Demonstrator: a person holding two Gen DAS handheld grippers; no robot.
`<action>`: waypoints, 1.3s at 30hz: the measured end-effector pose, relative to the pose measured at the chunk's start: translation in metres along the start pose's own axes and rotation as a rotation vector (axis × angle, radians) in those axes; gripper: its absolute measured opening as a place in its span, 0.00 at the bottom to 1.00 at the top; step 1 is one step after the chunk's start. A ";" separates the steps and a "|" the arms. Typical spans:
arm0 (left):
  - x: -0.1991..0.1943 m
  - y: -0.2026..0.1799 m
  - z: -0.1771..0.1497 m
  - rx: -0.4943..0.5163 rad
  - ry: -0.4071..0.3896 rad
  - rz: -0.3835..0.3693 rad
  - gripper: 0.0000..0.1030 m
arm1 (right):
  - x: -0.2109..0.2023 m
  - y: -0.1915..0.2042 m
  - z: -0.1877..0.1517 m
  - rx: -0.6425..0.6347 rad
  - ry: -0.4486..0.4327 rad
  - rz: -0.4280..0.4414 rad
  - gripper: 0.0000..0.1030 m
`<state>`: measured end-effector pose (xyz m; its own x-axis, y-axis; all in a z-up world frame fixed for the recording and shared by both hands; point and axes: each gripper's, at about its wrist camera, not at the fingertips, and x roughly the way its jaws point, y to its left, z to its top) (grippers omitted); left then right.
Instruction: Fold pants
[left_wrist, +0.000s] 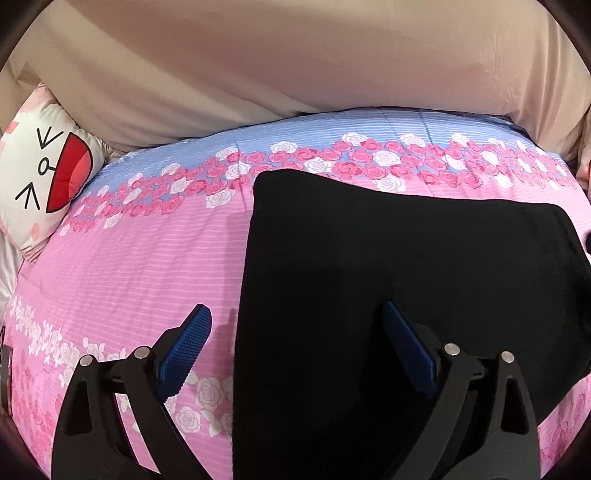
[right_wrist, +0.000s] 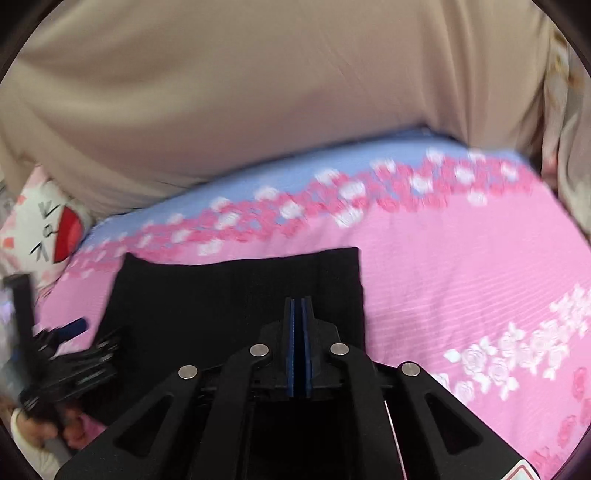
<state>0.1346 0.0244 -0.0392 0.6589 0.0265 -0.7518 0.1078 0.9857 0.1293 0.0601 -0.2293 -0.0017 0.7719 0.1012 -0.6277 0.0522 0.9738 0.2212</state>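
Right tool pinched closed, left tool spread wide.
Black pants lie folded flat on the pink flowered bed cover; left tool's blue pads straddle their edge, gripping nothing.

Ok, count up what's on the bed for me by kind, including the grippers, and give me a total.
Black pants: 1
Cartoon-face cushion: 1
Floral quilt: 1
Beige sheet: 1
Grippers: 2, the left gripper open, the right gripper shut with nothing visibly between its pads
Total: 6
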 end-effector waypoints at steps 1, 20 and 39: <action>0.000 0.000 0.000 0.001 -0.002 0.003 0.89 | -0.007 0.006 -0.005 -0.022 0.006 0.008 0.05; -0.039 0.051 -0.072 -0.154 0.093 -0.139 0.89 | -0.028 -0.007 -0.077 -0.031 0.122 0.038 0.03; -0.047 0.022 -0.092 -0.030 0.116 -0.045 0.90 | -0.052 -0.017 -0.071 -0.026 0.018 0.045 0.25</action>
<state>0.0373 0.0602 -0.0610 0.5631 -0.0007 -0.8264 0.1121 0.9908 0.0756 -0.0265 -0.2369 -0.0260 0.7616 0.1480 -0.6310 0.0014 0.9732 0.2300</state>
